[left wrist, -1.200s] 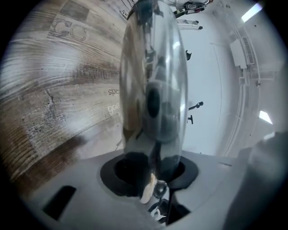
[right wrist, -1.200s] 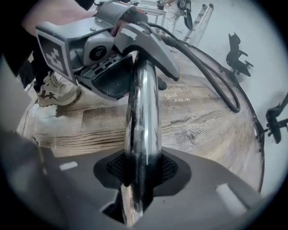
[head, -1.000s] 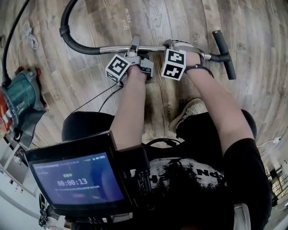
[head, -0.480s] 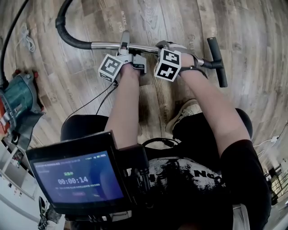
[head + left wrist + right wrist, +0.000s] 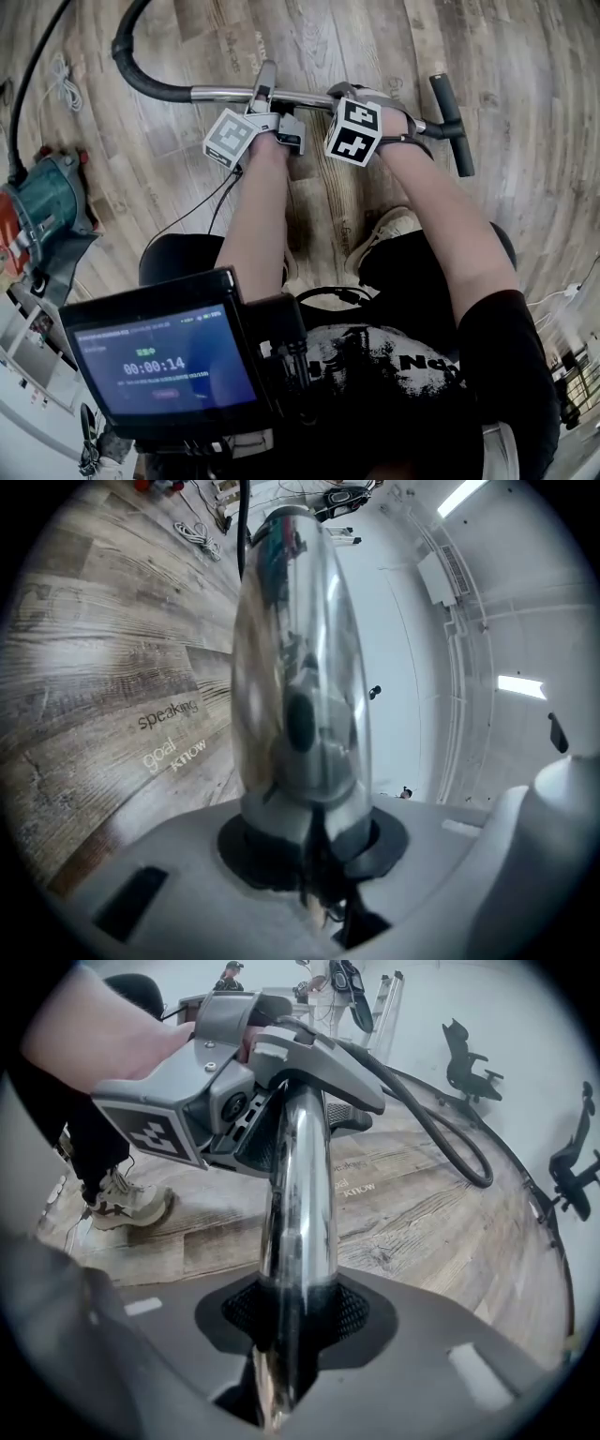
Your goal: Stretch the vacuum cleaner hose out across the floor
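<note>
- Your left claw [image 5: 263, 94] is clamped on the metal tube [image 5: 307, 97]. Its jaws have just been closing, with the tube between them.
- Your right claw [image 5: 345, 96] grips the same tube, just to the right of the left claw, pads tight on the metal.
- The hose [image 5: 131, 73] is black. It joins the tube on the outer side of the left claw, then bends away from you and leaves the head view.
- The black end piece [image 5: 453, 117] sits crosswise on the tube, past the right claw.
- The vacuum body [image 5: 42, 202] sits on the wood floor [image 5: 328, 37], well to the left of the left claw and nearer you.
- Your shoe [image 5: 389, 234] is behind the right claw, toward you.
</note>
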